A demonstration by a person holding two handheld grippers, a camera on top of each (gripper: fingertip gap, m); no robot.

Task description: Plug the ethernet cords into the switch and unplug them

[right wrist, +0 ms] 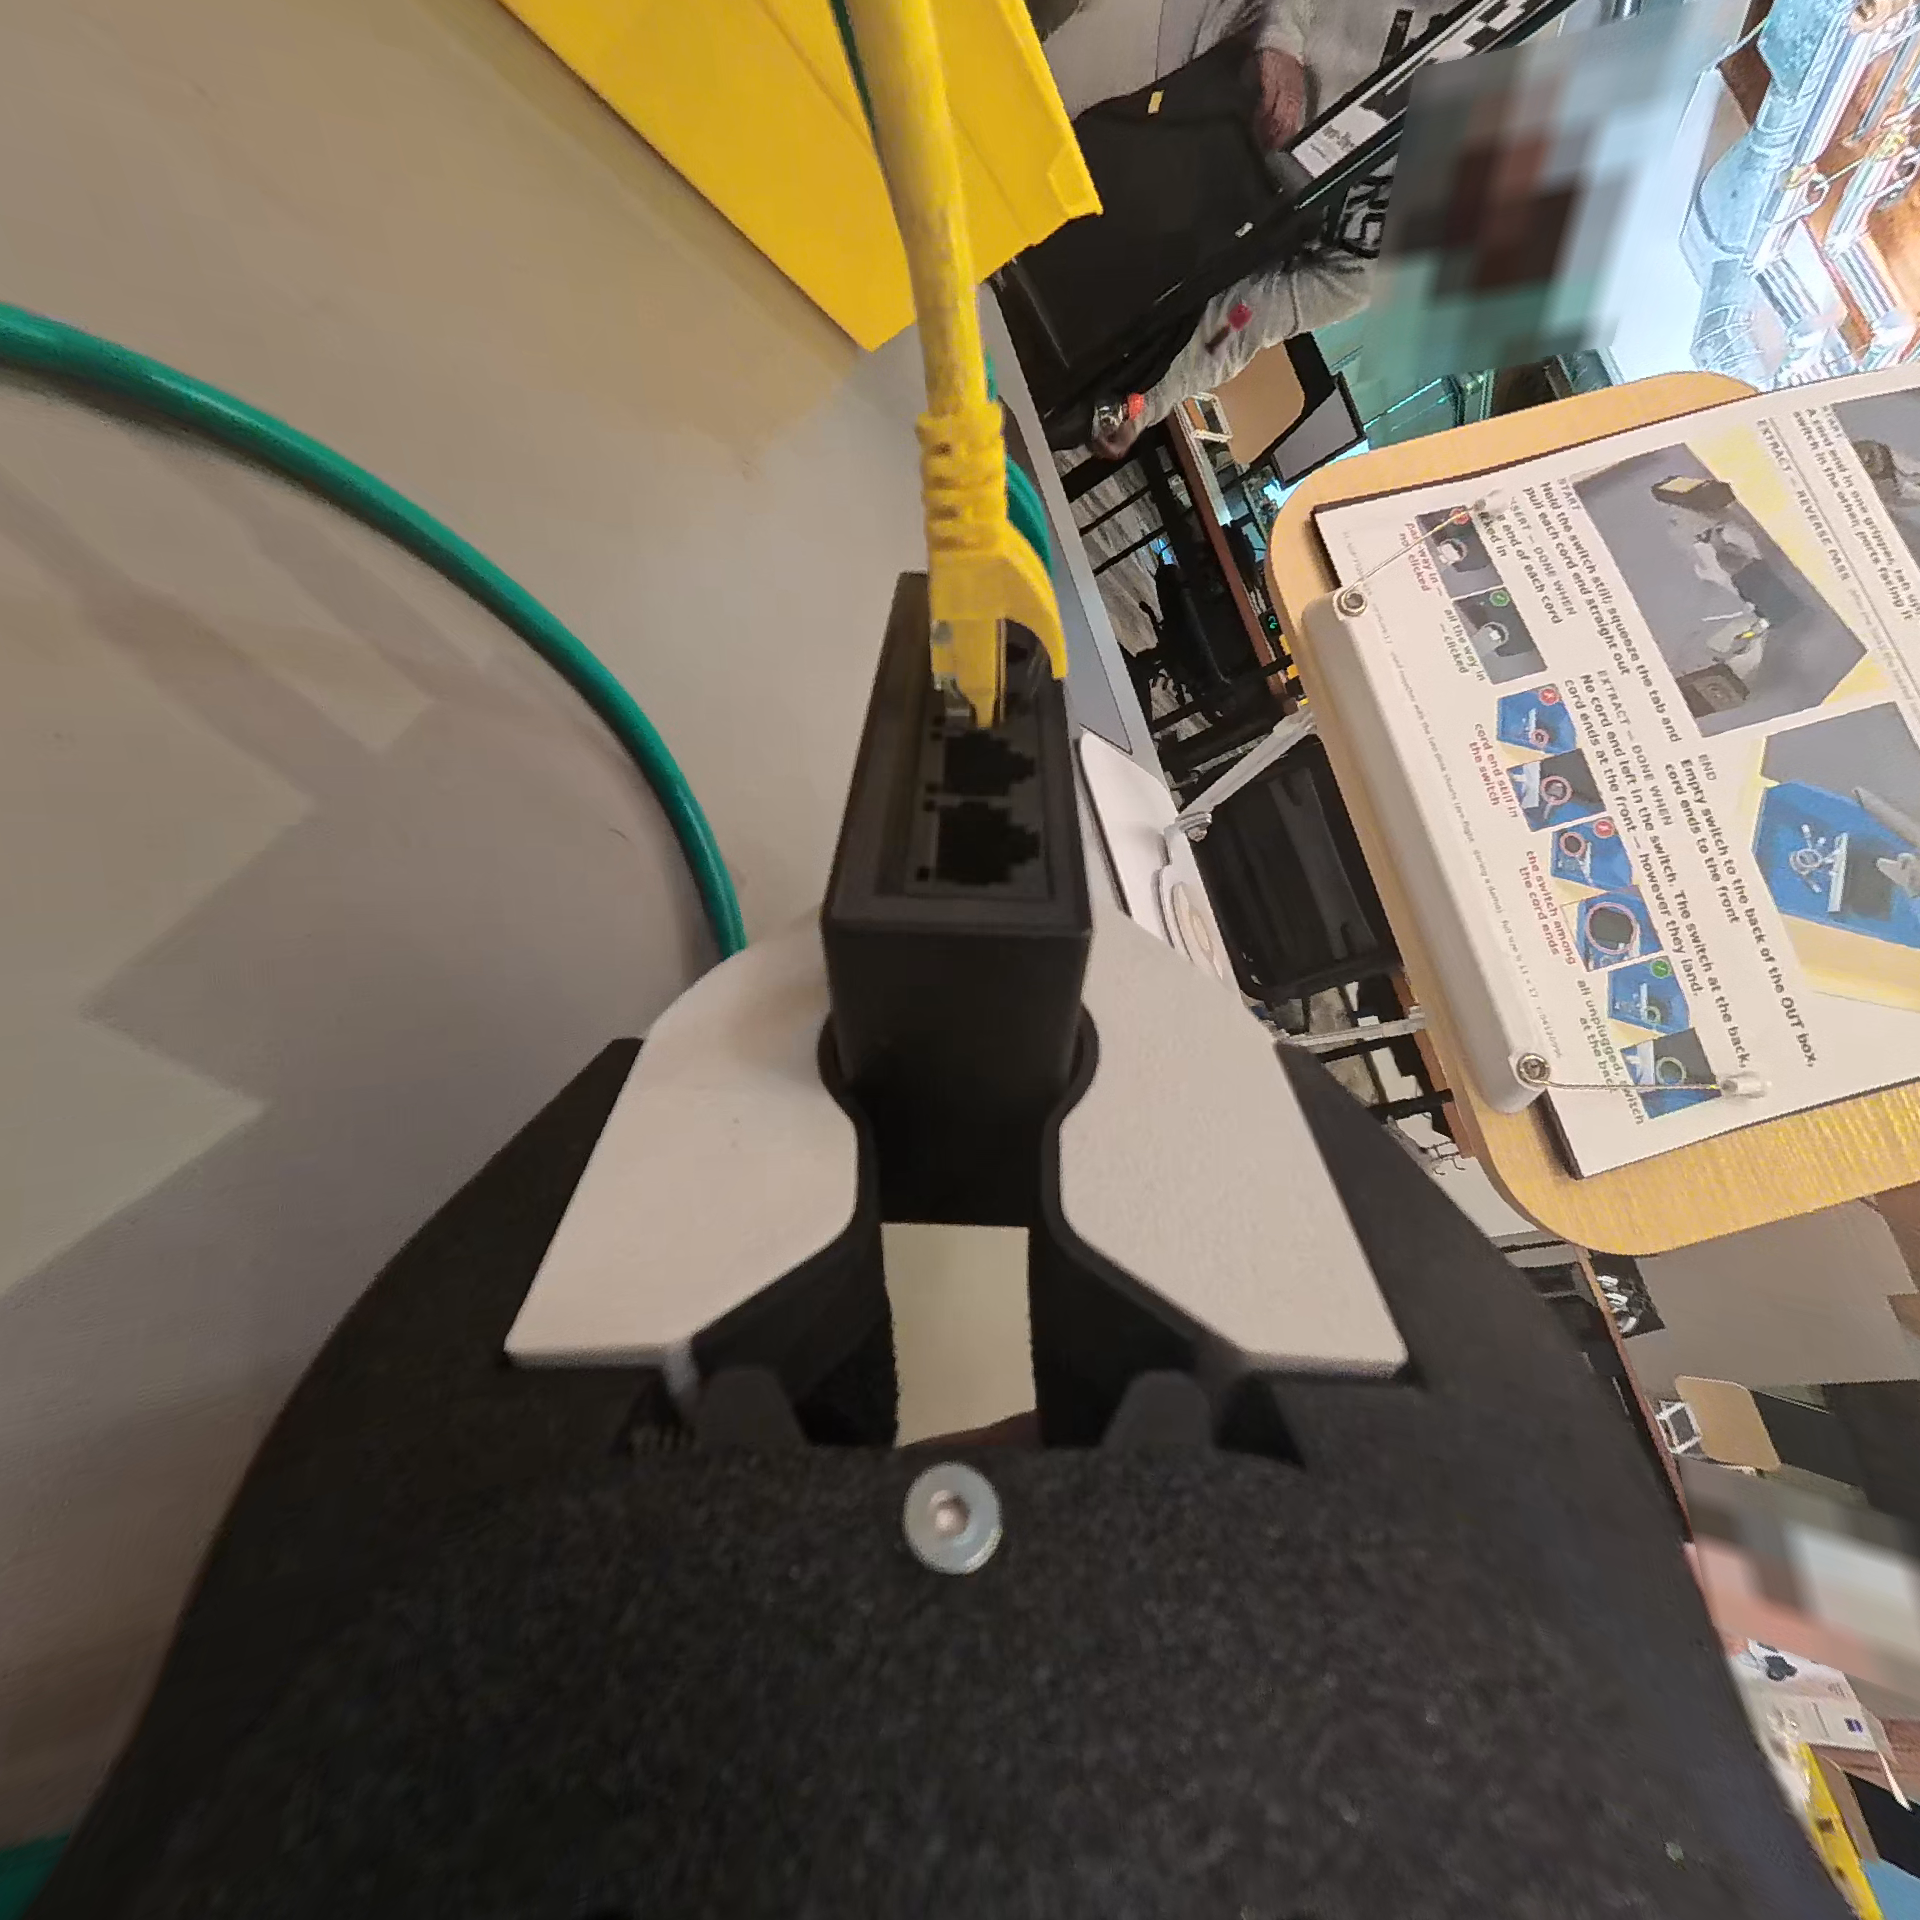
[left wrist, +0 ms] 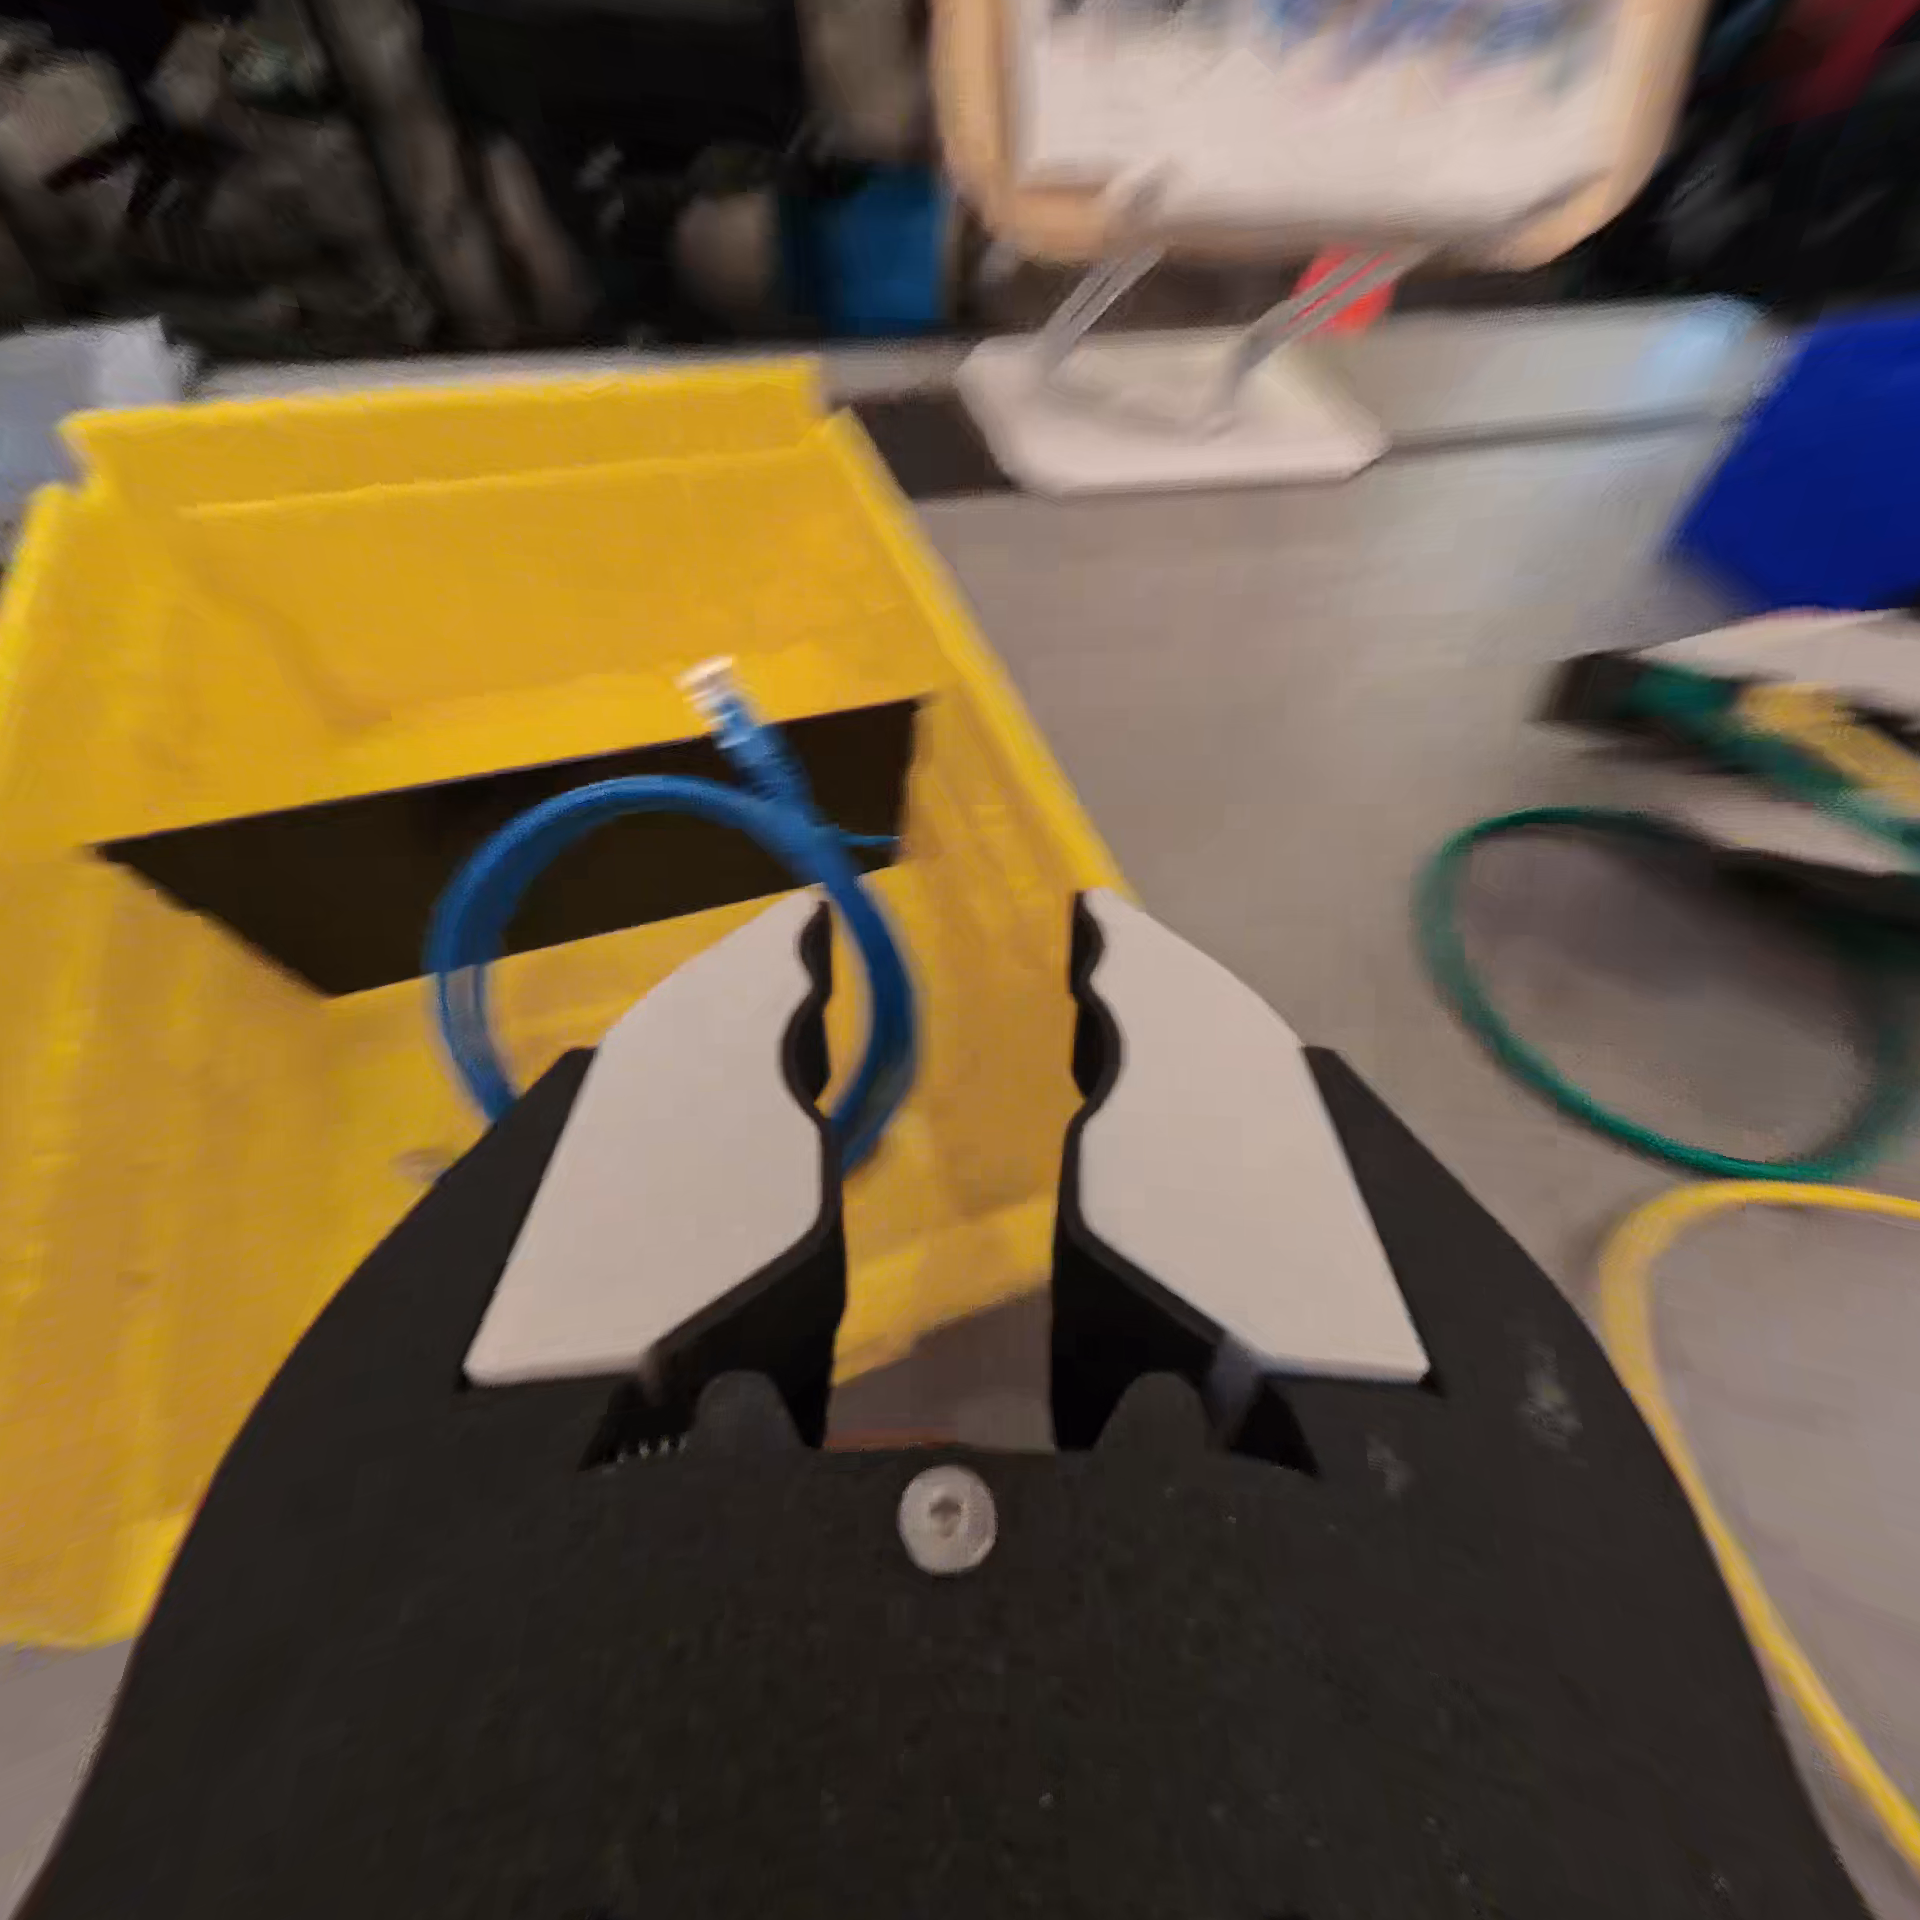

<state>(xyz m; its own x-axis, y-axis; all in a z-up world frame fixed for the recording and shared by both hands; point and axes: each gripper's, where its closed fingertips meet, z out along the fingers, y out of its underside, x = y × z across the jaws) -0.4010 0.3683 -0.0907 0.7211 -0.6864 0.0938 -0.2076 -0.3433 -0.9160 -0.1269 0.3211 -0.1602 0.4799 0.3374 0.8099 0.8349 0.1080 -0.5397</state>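
Switch held up, one cord plugged in

Black switch [right wrist: 956, 894] carries the yellow ethernet cord [right wrist: 961, 499] in a far port, two near ports bare; blue cord [left wrist: 665, 935] coils in the yellow bin [left wrist: 260, 1195]; green cord [left wrist: 1621, 1039] loops on the bench [left wrist: 1299, 727].

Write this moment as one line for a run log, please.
left gripper: open, empty, facing blue cord | right gripper: shut on switch | yellow cord: plugged in

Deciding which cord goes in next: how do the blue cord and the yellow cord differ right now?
The blue ethernet cord is coiled at the yellow bin, its plug free; the yellow ethernet cord has its plug seated in the black switch. Blue lies by the open left gripper; the yellow one's switch sits in the right gripper.
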